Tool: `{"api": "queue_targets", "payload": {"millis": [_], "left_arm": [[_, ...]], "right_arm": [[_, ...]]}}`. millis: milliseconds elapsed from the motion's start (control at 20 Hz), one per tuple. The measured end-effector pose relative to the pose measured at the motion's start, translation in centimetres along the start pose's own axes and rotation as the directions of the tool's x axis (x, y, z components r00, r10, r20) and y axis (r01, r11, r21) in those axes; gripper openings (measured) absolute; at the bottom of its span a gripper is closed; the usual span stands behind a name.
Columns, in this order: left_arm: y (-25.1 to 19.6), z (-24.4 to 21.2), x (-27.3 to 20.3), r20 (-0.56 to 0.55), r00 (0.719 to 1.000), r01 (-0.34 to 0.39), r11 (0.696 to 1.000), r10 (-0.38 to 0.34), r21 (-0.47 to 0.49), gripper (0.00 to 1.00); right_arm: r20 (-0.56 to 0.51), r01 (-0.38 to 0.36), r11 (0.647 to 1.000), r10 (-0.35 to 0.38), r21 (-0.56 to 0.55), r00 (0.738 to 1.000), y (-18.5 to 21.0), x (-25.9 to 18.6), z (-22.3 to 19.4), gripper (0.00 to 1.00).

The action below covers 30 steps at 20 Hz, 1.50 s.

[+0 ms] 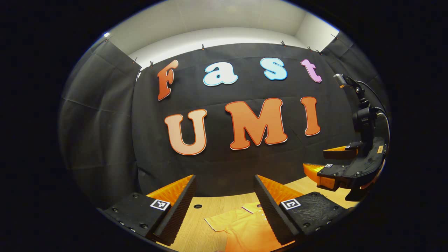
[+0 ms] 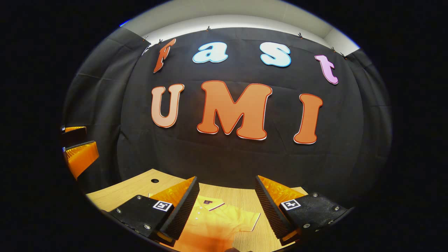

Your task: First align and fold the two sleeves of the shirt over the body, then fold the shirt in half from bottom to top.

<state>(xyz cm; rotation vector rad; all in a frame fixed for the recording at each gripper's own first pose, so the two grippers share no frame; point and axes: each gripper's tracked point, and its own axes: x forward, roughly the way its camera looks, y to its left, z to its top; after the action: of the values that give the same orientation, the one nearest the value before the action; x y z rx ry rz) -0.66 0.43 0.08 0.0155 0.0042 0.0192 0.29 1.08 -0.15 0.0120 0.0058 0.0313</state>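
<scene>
Both claws, left (image 1: 225, 203) and right (image 2: 226, 204), hang agape above shirt (image 2: 213, 224) on bench (image 2: 129, 194); sleeves prob. unfolded. Risk: grabbing body w/ sleeve, skewing fold.

Both grippers, left (image 1: 224, 206) & right (image 2: 226, 206), held level side by side, jaws wide apart.

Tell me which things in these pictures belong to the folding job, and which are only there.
For the job:
- yellow short-sleeved polo shirt, lying flat, sleeves spread out
- left gripper, open, above the shirt
- right gripper, open, above the shirt

Only there:
- light wooden table with a small round hole
- black cloth wall
</scene>
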Motion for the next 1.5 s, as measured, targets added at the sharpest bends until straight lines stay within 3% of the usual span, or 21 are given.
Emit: {"api": "queue_targets", "payload": {"millis": [450, 600, 750, 950, 1300, 1500], "left_arm": [[-0.3, -0.7, 1.2, -0.018, 1.0, 0.008, 1.0, -0.008, -0.014, 0.99], [0.0, -1.0, 1.4, -0.021, 1.0, -0.006, 1.0, 0.006, -0.014, 0.99], [0.5, -1.4, 1.7, -0.033, 0.999, -0.024, 1.0, 0.023, -0.014, 0.99], [1.3, -2.1, 1.8, -0.051, 0.997, -0.064, 0.998, 0.063, -0.021, 0.99], [1.7, -5.8, 1.1, -0.158, 0.978, -0.136, 0.991, 0.135, 0.005, 0.99], [2.4, -7.0, -0.5, -0.22, 0.954, -0.197, 0.979, 0.204, 0.055, 0.99]], "right_arm": [[-0.058, 0.031, 0.999, -0.031, 0.007, 0.998, -1.7, 1.2, -2.0, 0.96], [-0.159, 0.062, 0.998, -0.062, -0.002, 0.985, -3.3, 2.5, -5.0, 0.97], [-0.305, 0.045, 0.998, -0.032, 0.035, 0.952, -3.7, 3.9, -9.3, 0.97], [-0.496, 0.066, 0.998, -0.047, 0.02, 0.867, -6.3, 5.9, -15.4, 0.97], [-0.773, 0.165, 0.969, 0.04, 0.186, 0.634, -9.7, 9.5, -24.8, 0.97], [-0.835, 0.202, 0.964, 0.036, 0.175, 0.549, -11.7, 13.0, -29.9, 0.96]]}}
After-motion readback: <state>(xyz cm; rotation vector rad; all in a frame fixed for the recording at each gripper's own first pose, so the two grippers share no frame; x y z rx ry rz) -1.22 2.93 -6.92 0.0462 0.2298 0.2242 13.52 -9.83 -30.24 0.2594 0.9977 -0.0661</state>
